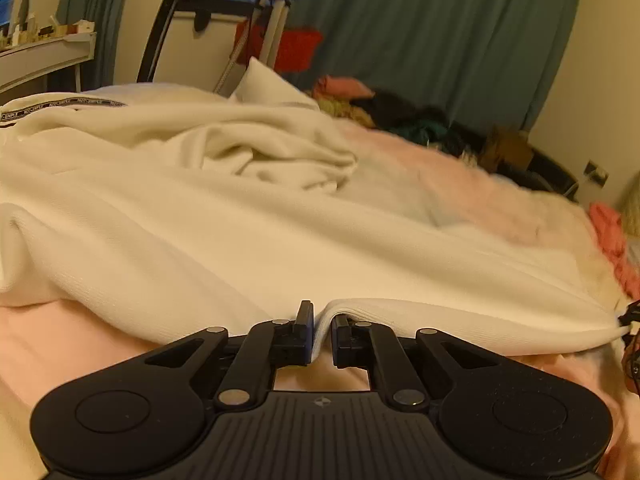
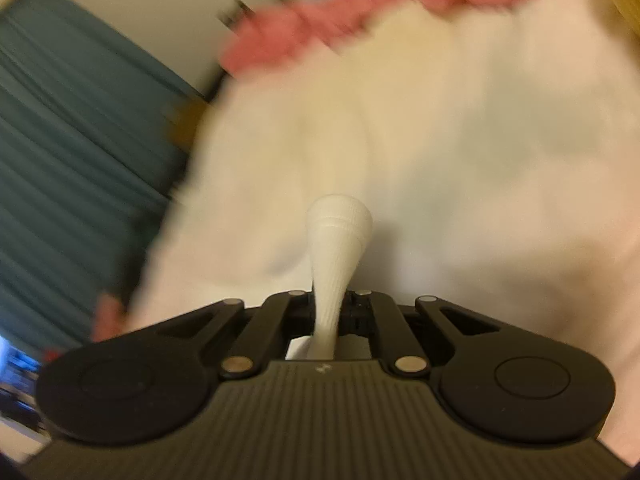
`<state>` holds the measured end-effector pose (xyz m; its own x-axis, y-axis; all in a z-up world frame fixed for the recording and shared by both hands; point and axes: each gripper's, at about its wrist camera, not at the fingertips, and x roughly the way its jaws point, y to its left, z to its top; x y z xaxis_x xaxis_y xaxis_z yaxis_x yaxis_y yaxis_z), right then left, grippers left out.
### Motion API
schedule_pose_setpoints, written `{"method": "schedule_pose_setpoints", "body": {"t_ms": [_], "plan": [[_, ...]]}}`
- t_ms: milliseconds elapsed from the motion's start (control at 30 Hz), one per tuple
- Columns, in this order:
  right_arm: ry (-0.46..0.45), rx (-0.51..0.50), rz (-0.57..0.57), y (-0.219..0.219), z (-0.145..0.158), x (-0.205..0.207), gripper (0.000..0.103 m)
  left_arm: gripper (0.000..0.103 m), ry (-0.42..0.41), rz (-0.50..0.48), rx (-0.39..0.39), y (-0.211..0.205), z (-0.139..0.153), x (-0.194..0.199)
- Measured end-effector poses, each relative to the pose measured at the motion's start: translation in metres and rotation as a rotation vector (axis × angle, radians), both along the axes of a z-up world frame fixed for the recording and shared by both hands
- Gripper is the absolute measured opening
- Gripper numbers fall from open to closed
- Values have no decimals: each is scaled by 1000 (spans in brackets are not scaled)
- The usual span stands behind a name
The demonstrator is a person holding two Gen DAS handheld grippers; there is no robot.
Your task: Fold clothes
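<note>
Your left gripper (image 1: 321,330) is pinching the ribbed hem of the white knit sweatshirt (image 1: 224,216), which lies spread and rumpled across the bed with its pale pink sheet (image 1: 72,344). Your right gripper (image 2: 329,312) is pressed together on a bunched strip of the same white ribbed fabric, which pokes up between its fingers; in the left wrist view the hem stretches off toward the right edge, where that second grip seems to sit.

With both ends of the hem held, you appear to be in the middle of a fold or a straightening pull. The right wrist view is blurred, so which way you are carrying the hem cannot be told. Whatever comes next, keep the hem taut between the two grips, and mind the loose heap of sleeve (image 1: 280,156) bunched on top of the body.

Beyond the bed hang teal curtains (image 1: 440,40). A dark mixed pile of clothes (image 1: 404,116) lies at the far edge, pink fabric (image 1: 610,232) to the right.
</note>
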<state>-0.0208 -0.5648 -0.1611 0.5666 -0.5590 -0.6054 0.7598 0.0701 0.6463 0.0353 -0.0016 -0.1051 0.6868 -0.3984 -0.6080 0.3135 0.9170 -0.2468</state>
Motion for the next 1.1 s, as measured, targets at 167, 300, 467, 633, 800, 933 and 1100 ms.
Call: {"method": "schedule_pose_setpoints", "body": {"t_ms": [167,300,467,633,800,933,1100], "plan": [[131,-47,43,11,14,7,13,14,25,2,-5,3,1,-2],[228,-68,38,26,36,-4,55,50,35,2,-7,4,4,-5],[236,-231,127,56,79,-5,74,83,47,8,-15,8,11,-11],[152,-382,319,105,116,2,86,93,121,50,-137,37,24,-20],[77,-359,485,136,119,23,84,99,216,248,-297,102,38,-12],[50,-289,574,155,106,48,84,99,291,541,-308,158,34,14],[106,-246,684,177,84,81,84,97,331,765,-440,207,11,48]]}}
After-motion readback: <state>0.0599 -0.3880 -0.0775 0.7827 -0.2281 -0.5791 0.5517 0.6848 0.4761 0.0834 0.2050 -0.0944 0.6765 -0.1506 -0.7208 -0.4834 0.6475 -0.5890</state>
